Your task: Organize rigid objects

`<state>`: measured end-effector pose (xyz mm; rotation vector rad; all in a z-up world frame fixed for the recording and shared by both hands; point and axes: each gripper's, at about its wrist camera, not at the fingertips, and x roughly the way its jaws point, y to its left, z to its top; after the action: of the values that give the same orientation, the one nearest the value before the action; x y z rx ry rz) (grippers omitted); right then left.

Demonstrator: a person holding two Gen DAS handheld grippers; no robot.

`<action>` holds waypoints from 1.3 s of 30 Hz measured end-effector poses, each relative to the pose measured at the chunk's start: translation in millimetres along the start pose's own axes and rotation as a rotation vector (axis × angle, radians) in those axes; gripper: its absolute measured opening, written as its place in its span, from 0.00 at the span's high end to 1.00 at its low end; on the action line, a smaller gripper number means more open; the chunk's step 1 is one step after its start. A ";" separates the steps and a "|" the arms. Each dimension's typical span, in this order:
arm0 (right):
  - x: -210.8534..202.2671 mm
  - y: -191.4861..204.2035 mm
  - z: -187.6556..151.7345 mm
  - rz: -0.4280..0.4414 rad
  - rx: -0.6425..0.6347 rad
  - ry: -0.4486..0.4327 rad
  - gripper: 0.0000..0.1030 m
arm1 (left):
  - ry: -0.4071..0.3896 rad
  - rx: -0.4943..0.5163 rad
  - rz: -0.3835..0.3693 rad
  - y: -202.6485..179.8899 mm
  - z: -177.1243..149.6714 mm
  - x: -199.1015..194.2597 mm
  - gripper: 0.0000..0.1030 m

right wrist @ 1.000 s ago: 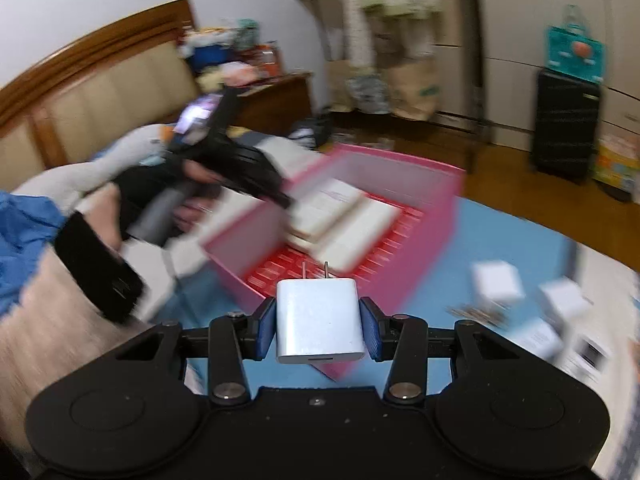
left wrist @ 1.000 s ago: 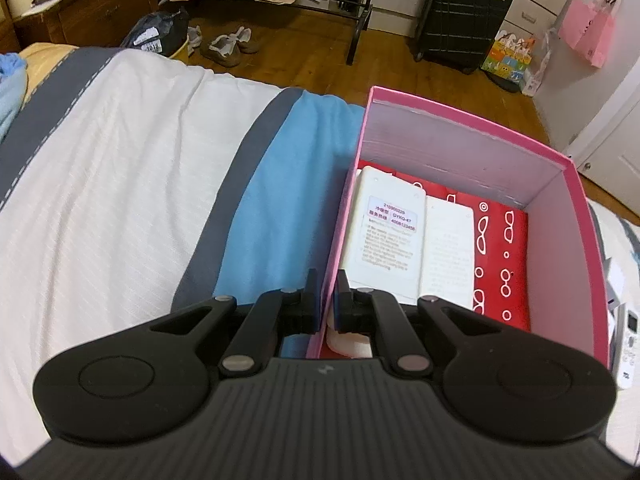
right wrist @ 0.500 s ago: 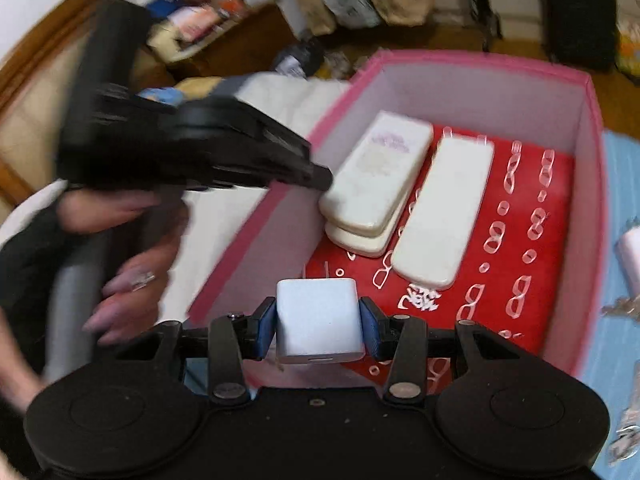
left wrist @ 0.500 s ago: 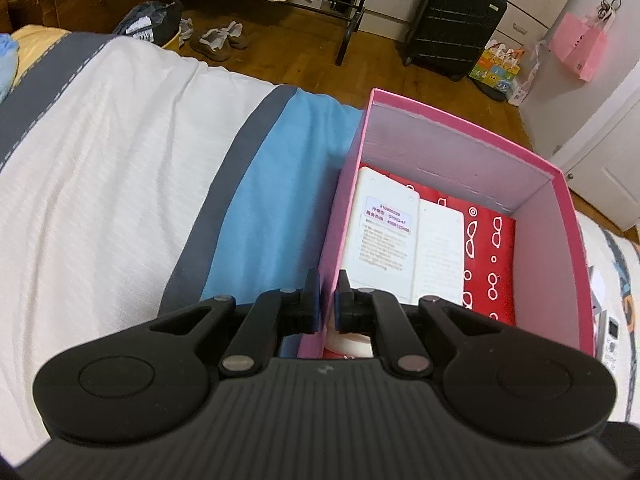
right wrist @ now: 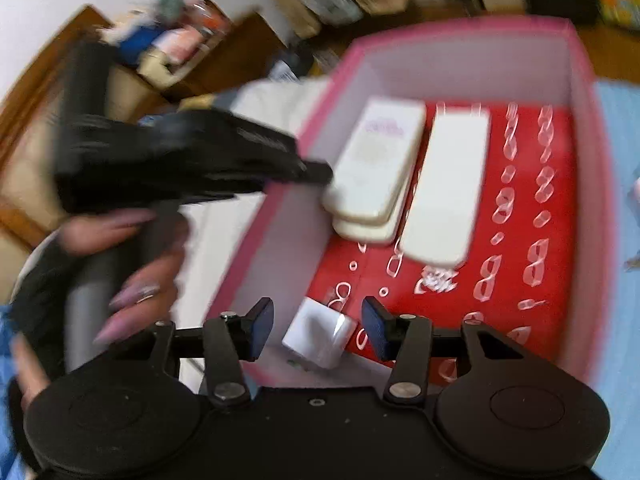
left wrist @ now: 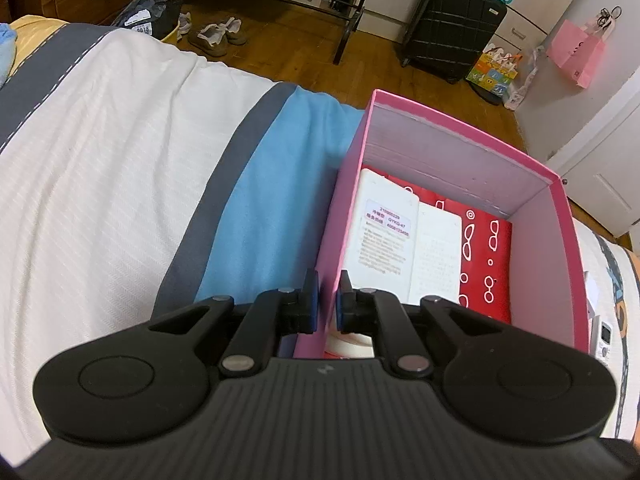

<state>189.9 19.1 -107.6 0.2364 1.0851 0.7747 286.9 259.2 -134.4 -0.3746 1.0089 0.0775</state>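
A pink box (left wrist: 452,148) with a red patterned floor stands on the bed; white flat devices (left wrist: 386,236) lie inside it. My left gripper (left wrist: 325,300) is shut on the box's near left wall (left wrist: 326,264). In the right wrist view the same box (right wrist: 472,64) holds stacked white devices (right wrist: 376,168) and another beside them (right wrist: 446,184). My right gripper (right wrist: 318,326) hangs over the near corner, jaws opening, and a white charger cube (right wrist: 320,336) lies tilted between the pads, touching neither. The left gripper (right wrist: 320,170) and the hand (right wrist: 132,280) holding it show at left.
The bedspread (left wrist: 120,168) is white, grey and blue. A small white remote (left wrist: 604,338) lies right of the box. Beyond the bed are a wooden floor, shoes (left wrist: 216,36), a black suitcase (left wrist: 452,24) and a pink bag (left wrist: 576,52).
My right gripper swung over the box and sank, then opened its jaws, and the white charger cube dropped free and tilted. The left gripper stayed clamped on the box wall.
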 end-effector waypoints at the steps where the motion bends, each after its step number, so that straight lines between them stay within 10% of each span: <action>1: -13.3 0.6 -0.5 0.021 -0.020 -0.024 0.47 | -0.001 0.003 0.004 -1.3 -0.2 0.2 0.93; 9: -132.0 -21.6 -16.2 -0.129 -0.246 -0.161 0.38 | 0.003 0.008 0.034 -6.4 0.1 0.3 0.93; 18: -181.5 -106.6 -42.6 -0.326 -0.183 -0.136 0.38 | -0.001 0.022 0.081 -13.8 -0.7 1.3 0.94; 29: -105.8 -175.3 -74.0 -0.273 0.094 0.081 0.39 | -0.004 0.047 0.108 -18.1 -2.1 0.7 0.94; 39: -67.4 -165.0 -68.1 -0.369 0.062 -0.047 0.40 | -0.006 0.045 0.099 -18.0 -2.9 0.1 0.94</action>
<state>189.2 -157.5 -179.7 0.1008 1.0696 0.4040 288.9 241.4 -131.0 -0.2833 1.0213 0.1455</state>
